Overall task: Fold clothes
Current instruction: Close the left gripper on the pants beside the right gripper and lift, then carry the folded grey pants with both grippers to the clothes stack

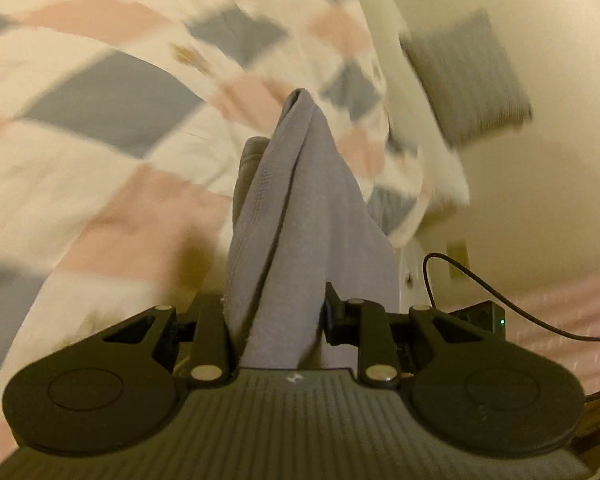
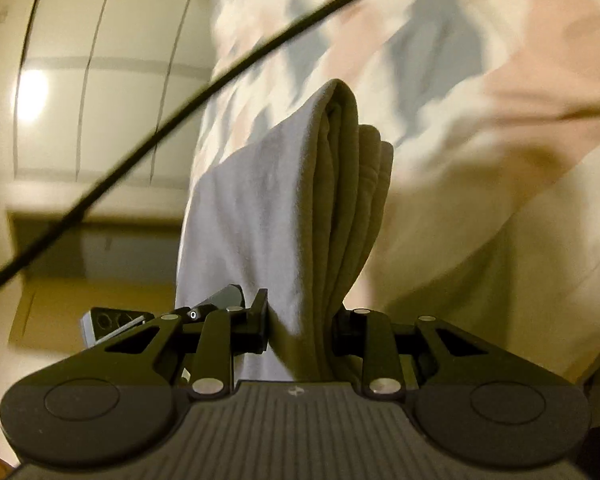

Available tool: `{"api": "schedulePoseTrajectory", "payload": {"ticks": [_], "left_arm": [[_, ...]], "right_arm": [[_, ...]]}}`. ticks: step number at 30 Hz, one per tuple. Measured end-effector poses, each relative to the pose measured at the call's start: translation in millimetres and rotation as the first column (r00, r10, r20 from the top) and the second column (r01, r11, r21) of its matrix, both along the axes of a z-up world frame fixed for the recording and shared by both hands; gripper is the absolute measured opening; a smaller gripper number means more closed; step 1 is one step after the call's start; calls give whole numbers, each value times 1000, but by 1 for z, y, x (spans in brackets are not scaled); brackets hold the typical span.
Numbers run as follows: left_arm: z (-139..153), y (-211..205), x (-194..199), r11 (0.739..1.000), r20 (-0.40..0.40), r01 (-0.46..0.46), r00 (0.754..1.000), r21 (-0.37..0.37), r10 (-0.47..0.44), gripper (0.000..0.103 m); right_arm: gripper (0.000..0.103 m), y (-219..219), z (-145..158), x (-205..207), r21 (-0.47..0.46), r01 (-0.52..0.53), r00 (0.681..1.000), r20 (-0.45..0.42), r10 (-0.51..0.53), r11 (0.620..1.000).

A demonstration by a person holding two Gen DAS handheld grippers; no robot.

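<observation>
A grey garment (image 1: 300,216) rises in bunched folds from between the jaws of my left gripper (image 1: 278,320), which is shut on it. In the right wrist view the same grey garment (image 2: 284,216) stands in several thick layers, clamped by my right gripper (image 2: 302,324), also shut. Both grippers hold the cloth up above a bed with a pink, grey and white patchwork quilt (image 1: 100,128). The fingertips are hidden inside the fabric. The rest of the garment is out of sight.
A grey pillow (image 1: 468,80) lies at the bed's far right by a cream wall. A black cable (image 1: 500,300) trails right of my left gripper. Another black cable (image 2: 180,112) crosses the right wrist view before a panelled white door (image 2: 100,80). The quilt (image 2: 460,80) is blurred.
</observation>
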State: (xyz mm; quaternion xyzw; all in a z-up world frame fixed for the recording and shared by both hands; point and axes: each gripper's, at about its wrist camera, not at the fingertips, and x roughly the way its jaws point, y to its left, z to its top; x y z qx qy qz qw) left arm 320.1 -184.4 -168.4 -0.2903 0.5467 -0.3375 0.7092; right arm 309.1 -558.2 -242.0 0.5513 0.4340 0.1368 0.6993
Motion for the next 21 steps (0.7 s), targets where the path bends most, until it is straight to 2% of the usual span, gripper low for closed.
{"api": "schedulePoseTrajectory", "payload": {"ticks": [3, 7, 9, 12, 15, 18, 21], "left_arm": [[33, 53, -53, 987, 34, -158, 987, 1, 158, 23], [73, 115, -123, 940, 91, -341, 936, 13, 339, 23], [92, 150, -159, 904, 120, -427, 898, 17, 422, 23], [115, 206, -217, 840, 153, -542, 832, 18, 533, 23], [134, 260, -267, 785, 183, -619, 774, 13, 607, 23], [151, 320, -312, 742, 210, -671, 727, 13, 654, 23], [165, 385, -351, 716, 220, -698, 701, 19, 678, 23]], "right_arm": [[28, 28, 27, 3, 16, -152, 988, 34, 151, 988], [28, 80, 60, 10, 27, -343, 937, 88, 339, 939], [28, 109, 75, 15, 34, -428, 900, 113, 422, 903], [28, 169, 94, -23, 45, -549, 830, 141, 539, 834], [28, 236, 112, -40, 47, -627, 772, 172, 612, 778], [28, 303, 131, -56, 45, -698, 707, 203, 678, 715], [28, 370, 149, -72, 41, -763, 635, 234, 736, 645]]}}
